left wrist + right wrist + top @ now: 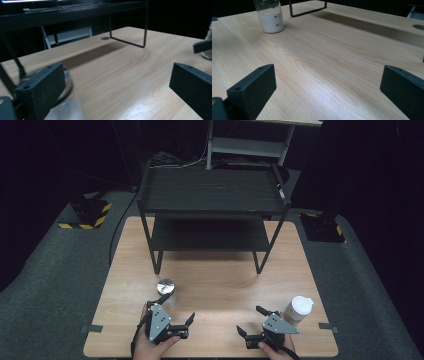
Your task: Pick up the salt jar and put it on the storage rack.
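Black, matte jaws of the left tool stand apart, one touching or just beside the clear glass jar with a shiny round metal lid. Right tool, jaws also spread, has the white-lidded paper cup just beside it on the pale wood-grain bench.

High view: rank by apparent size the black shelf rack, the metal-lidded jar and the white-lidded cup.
1. Black two-tier metal shelf rack, by far the largest.
2 and 3. Metal-lidded glass jar by the left claw and white-lidded paper cup by the right claw look alike in size; not ranked.
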`<state>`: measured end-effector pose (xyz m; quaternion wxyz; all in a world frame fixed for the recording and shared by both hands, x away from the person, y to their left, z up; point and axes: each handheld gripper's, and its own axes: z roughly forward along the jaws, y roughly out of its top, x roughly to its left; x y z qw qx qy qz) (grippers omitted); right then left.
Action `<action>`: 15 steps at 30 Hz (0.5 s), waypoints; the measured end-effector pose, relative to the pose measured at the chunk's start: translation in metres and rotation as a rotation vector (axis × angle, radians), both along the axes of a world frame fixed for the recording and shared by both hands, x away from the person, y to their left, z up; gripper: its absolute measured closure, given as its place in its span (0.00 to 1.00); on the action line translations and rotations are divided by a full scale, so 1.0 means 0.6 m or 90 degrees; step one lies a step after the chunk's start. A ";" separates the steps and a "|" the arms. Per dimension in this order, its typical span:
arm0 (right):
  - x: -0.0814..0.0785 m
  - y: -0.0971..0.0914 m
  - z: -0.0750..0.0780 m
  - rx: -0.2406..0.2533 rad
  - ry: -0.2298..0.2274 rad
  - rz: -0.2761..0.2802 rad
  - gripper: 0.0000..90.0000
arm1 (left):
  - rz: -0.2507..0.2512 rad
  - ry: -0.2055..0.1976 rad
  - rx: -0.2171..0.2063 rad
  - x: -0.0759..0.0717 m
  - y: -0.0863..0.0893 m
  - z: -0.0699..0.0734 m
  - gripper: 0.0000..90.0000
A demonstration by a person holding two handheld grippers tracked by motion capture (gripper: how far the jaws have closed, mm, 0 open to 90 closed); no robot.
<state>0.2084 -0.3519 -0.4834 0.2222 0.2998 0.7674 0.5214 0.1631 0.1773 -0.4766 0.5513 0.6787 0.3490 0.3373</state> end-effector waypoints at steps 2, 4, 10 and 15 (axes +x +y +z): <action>0.000 0.000 0.000 -0.001 0.000 0.001 0.00 | 0.008 -0.003 -0.006 -0.001 0.006 0.001 0.01; 0.000 0.000 0.000 -0.001 0.000 0.001 0.00 | 0.014 -0.005 -0.010 -0.002 0.010 0.002 0.01; 0.000 -0.001 0.000 0.001 0.000 0.001 0.00 | 0.038 -0.001 -0.015 0.001 0.022 0.000 0.01; 0.001 -0.002 -0.001 0.003 0.001 0.001 0.00 | 0.049 0.004 -0.011 0.007 0.026 -0.004 0.01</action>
